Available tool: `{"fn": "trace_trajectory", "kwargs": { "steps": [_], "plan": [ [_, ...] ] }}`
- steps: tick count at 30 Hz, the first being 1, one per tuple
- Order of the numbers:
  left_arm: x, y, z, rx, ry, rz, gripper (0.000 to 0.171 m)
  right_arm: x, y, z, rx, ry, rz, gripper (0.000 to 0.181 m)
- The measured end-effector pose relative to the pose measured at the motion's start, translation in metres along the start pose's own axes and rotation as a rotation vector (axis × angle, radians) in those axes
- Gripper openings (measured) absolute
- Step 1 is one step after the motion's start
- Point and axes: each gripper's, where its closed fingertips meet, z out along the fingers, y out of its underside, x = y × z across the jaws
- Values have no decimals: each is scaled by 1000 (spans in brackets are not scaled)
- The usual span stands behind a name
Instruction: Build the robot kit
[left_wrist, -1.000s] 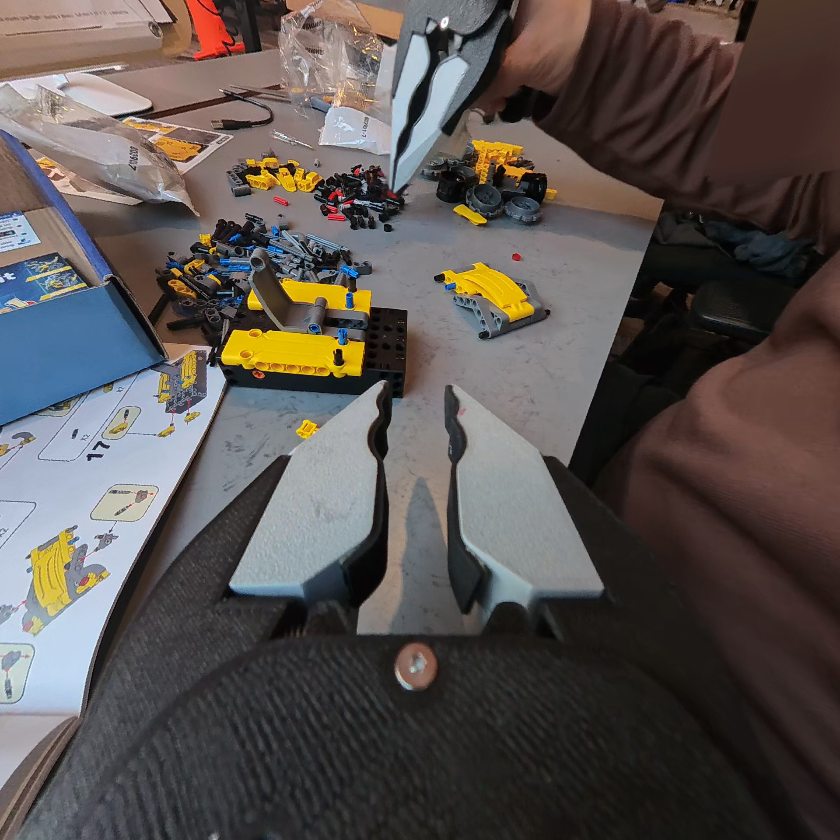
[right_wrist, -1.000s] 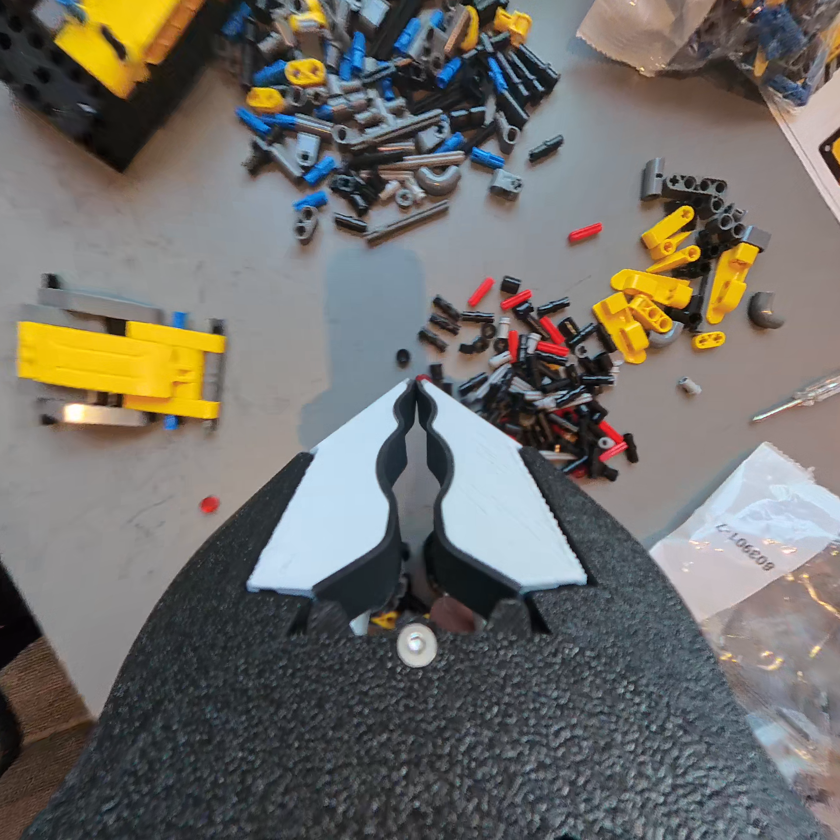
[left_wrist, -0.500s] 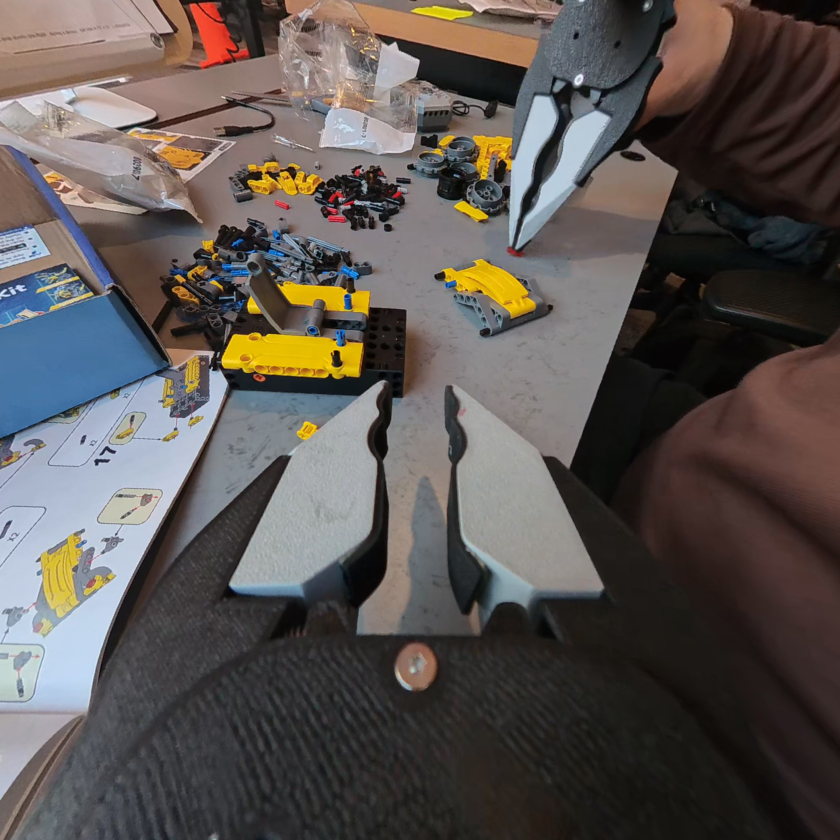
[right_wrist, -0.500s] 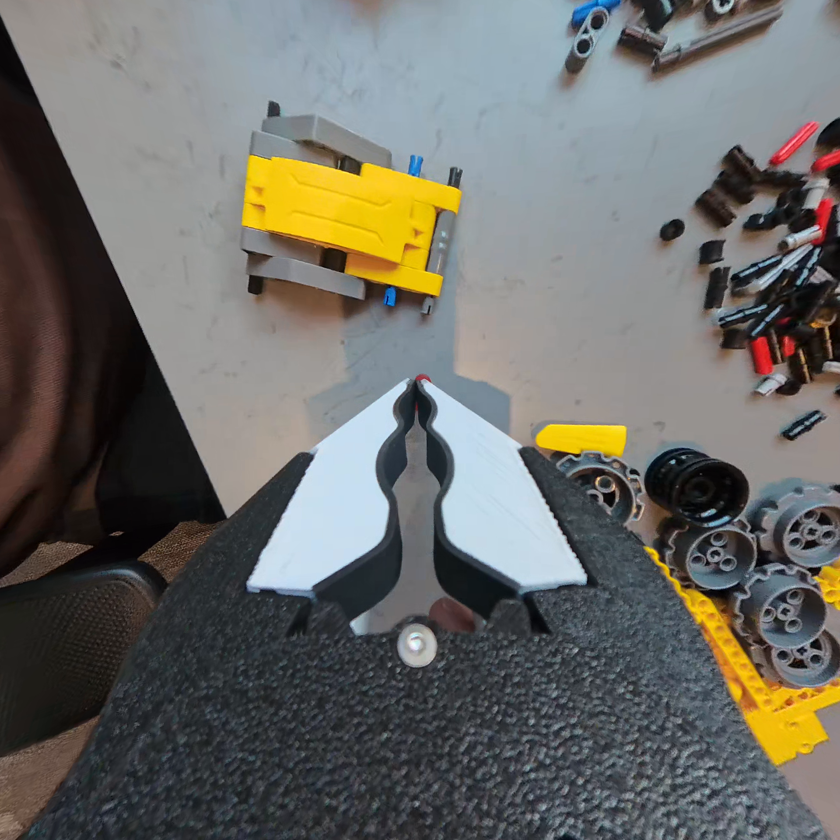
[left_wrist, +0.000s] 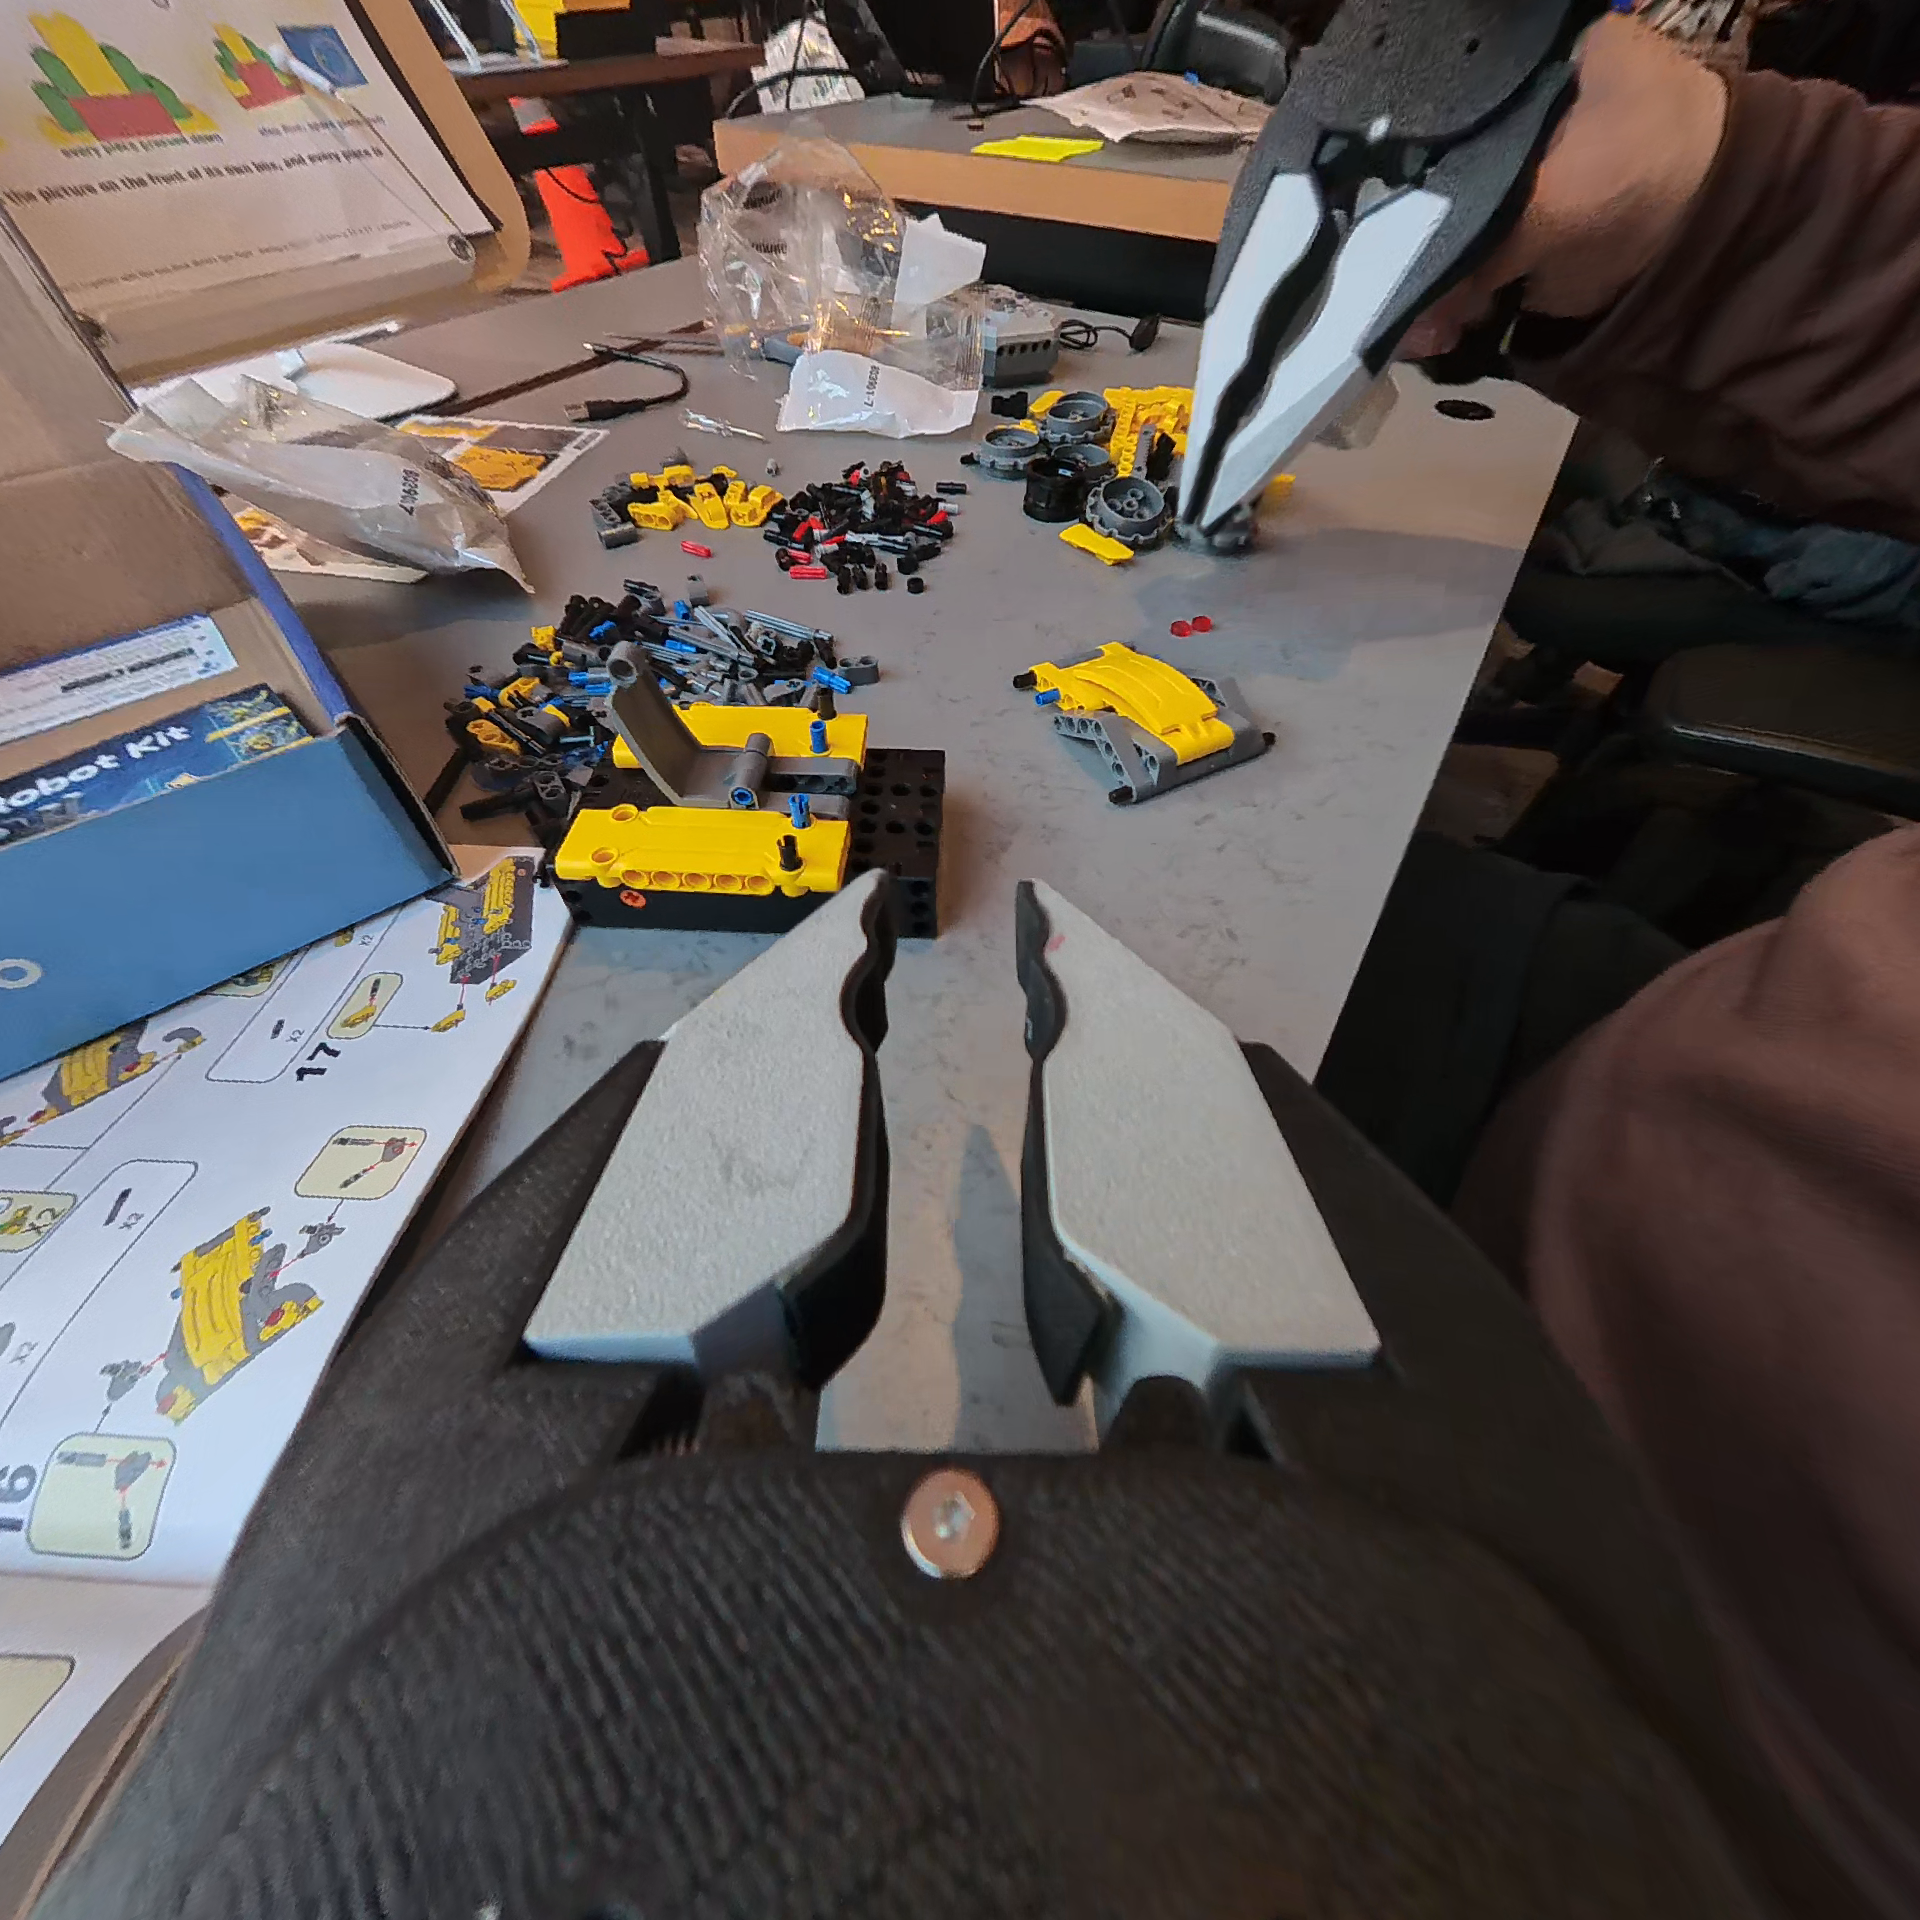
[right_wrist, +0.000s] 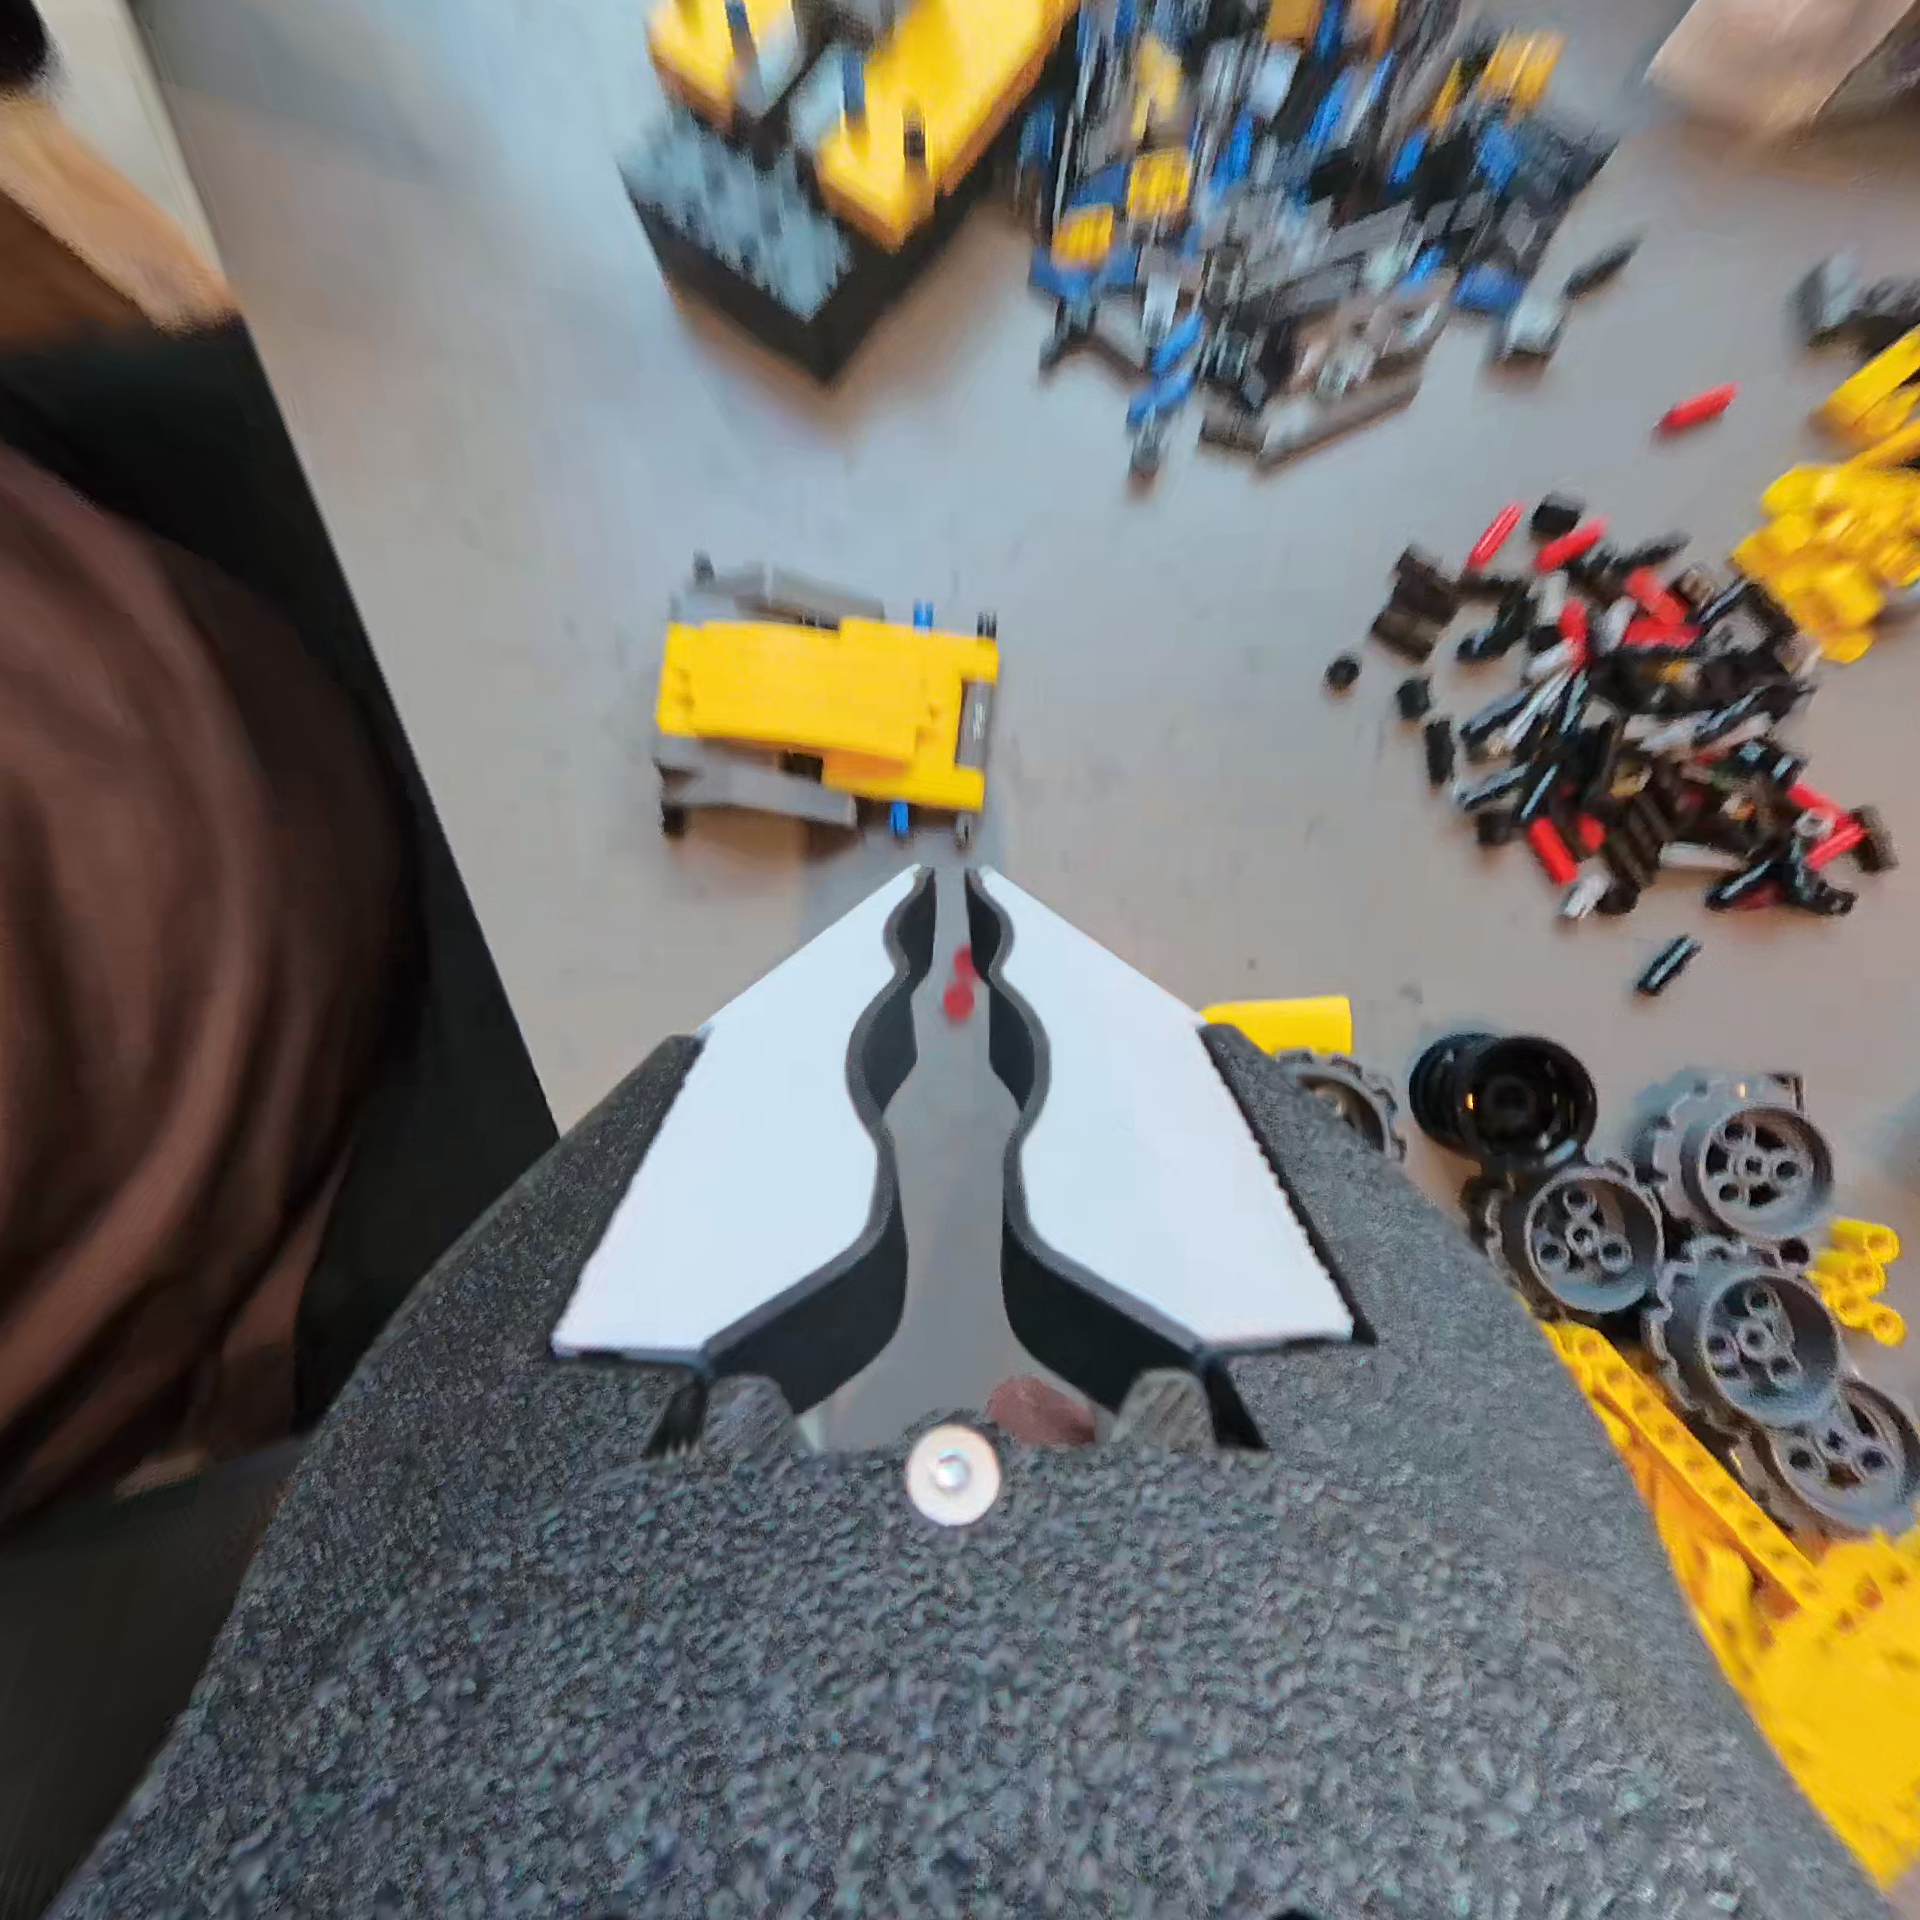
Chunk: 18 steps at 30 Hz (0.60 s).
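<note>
While our left claw (left_wrist: 951, 914) hovers parted and empty over the grey worktop (left_wrist: 1195, 894), a black-and-yellow brick assembly (left_wrist: 748, 831) sits at 11 o'clock. Farther, at 1 o'clock, our right claw (right_wrist: 948, 878), slightly parted and empty, hangs above two red studs (right_wrist: 958, 985) beside grey wheels (right_wrist: 1756, 1164).

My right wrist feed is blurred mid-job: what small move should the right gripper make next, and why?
Probably pause the right gripper briefly: its jaws stand slightly apart, empty, two small red round studs lie on the grey table beneath, grey toothed wheels close beside.
</note>
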Motion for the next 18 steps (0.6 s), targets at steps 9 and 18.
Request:
{"fn": "trace_trajectory", "kwargs": {
  "steps": [9, 18],
  "plan": [
    [4, -10, -11, 91, -134, 150, 11, 23, -67, -19, 503, 261, 99, 49],
    [5, -21, -24, 198, -113, 111, 14, 31, -82, 0, 495, 328, 155, 57]
  ]
}}
